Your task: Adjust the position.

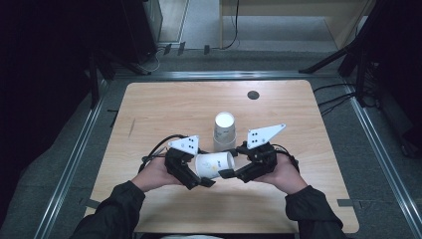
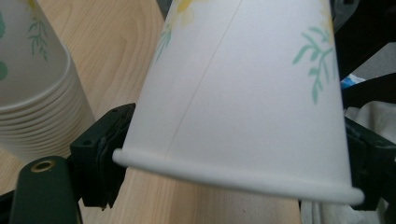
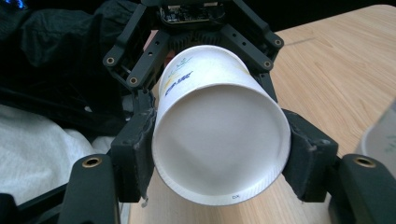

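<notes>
A white paper cup (image 1: 214,164) with green and yellow leaf print lies on its side just above the wooden table (image 1: 164,104), held between both grippers. My left gripper (image 1: 203,170) has its pads against the cup's rim end (image 2: 243,93), one on each side. My right gripper (image 1: 230,163) is shut on the base end; the cup's recessed bottom (image 3: 219,140) faces its camera, pinched between both black pads (image 3: 135,144). An upside-down stack of like cups (image 1: 224,130) stands just behind, close to the left jaw (image 2: 32,93).
A small black round disc (image 1: 253,94) sits in the table near its far edge. Metal rails (image 1: 74,159) run along both sides of the table on the floor. The person's dark sleeves (image 1: 119,204) come over the near edge.
</notes>
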Motion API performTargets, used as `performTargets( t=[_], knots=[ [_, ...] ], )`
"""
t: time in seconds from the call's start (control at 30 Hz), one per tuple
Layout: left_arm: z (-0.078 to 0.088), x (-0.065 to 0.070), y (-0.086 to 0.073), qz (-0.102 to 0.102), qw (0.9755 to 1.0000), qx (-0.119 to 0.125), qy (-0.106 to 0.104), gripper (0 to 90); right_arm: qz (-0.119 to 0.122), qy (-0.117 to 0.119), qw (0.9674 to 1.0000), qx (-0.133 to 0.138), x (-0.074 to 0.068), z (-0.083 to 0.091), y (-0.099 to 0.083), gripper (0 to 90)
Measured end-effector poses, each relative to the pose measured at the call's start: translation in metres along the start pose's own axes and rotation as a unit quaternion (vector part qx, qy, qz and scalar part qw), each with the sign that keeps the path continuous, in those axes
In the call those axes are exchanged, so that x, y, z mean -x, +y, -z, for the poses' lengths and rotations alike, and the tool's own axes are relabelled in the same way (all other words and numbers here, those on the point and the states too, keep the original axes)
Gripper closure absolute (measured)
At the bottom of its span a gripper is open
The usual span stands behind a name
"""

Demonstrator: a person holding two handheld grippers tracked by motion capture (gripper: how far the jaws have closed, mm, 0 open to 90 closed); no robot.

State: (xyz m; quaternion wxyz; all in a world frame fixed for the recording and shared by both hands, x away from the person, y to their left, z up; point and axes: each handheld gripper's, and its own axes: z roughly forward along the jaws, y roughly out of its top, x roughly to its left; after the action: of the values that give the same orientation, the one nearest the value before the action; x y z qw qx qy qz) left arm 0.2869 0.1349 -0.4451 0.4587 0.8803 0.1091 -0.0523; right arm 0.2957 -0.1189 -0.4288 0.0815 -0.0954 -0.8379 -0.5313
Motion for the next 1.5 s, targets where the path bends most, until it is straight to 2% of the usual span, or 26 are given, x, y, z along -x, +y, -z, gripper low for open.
performTargets(
  t=[0.13, 0.2, 0.37, 0.47, 0.57, 0.7, 0.8, 1.03, 1.17, 1.23, 1.37, 1.5],
  knots=[
    [0.006, 0.001, -0.001, 0.001, 0.9998, 0.018, -0.001, 16.1, 0.001, 0.011, 0.9999, -0.004, -0.001, -0.005, 0.001, 34.5],
    [0.008, 0.001, -0.002, -0.004, 0.9998, 0.019, -0.004, 21.9, 0.001, 0.01, 0.9999, -0.005, -0.001, -0.006, 0.001, 34.8],
    [0.011, 0.003, -0.002, -0.009, 0.9998, 0.019, 0.001, 23.6, 0.003, 0.016, 0.9999, -0.004, 0.0, -0.007, 0.002, 34.9],
    [0.011, 0.004, -0.003, -0.012, 0.9999, 0.009, 0.005, 23.9, 0.004, 0.019, 0.9998, -0.008, 0.0, -0.009, 0.001, 34.0],
    [0.014, 0.002, -0.003, -0.007, 1.0, -0.001, 0.002, 23.9, 0.003, 0.004, 0.9999, -0.016, 0.001, -0.011, 0.0, 20.9],
    [0.019, 0.002, -0.004, -0.012, 0.9995, -0.022, 0.02, 24.0, 0.008, -0.001, 0.9996, -0.029, 0.0, -0.011, -0.002, 20.6],
    [0.019, 0.0, -0.005, -0.011, 0.9981, -0.053, 0.03, 24.0, 0.017, -0.009, 0.9989, -0.044, -0.001, -0.014, -0.004, 21.1],
    [0.009, -0.001, -0.006, -0.004, 0.992, -0.122, 0.031, 23.9, 0.032, -0.016, 0.9967, -0.074, -0.002, -0.022, -0.009, 22.5],
    [-0.003, -0.004, -0.01, 0.0, 0.9845, -0.171, 0.037, 23.8, 0.034, -0.022, 0.9951, -0.09, 0.0, -0.029, -0.012, 22.9],
    [-0.007, -0.004, -0.011, 0.002, 0.9814, -0.188, 0.04, 23.8, 0.037, -0.023, 0.994, -0.1, 0.001, -0.033, -0.014, 23.1],
    [-0.012, -0.004, -0.011, 0.003, 0.9792, -0.201, 0.031, 23.8, 0.043, -0.023, 0.9917, -0.119, 0.003, -0.041, -0.019, 24.0],
    [-0.016, -0.003, -0.01, 0.005, 0.9756, -0.219, 0.021, 23.8, 0.042, -0.017, 0.9906, -0.129, 0.003, -0.048, -0.022, 25.5]
  ],
)
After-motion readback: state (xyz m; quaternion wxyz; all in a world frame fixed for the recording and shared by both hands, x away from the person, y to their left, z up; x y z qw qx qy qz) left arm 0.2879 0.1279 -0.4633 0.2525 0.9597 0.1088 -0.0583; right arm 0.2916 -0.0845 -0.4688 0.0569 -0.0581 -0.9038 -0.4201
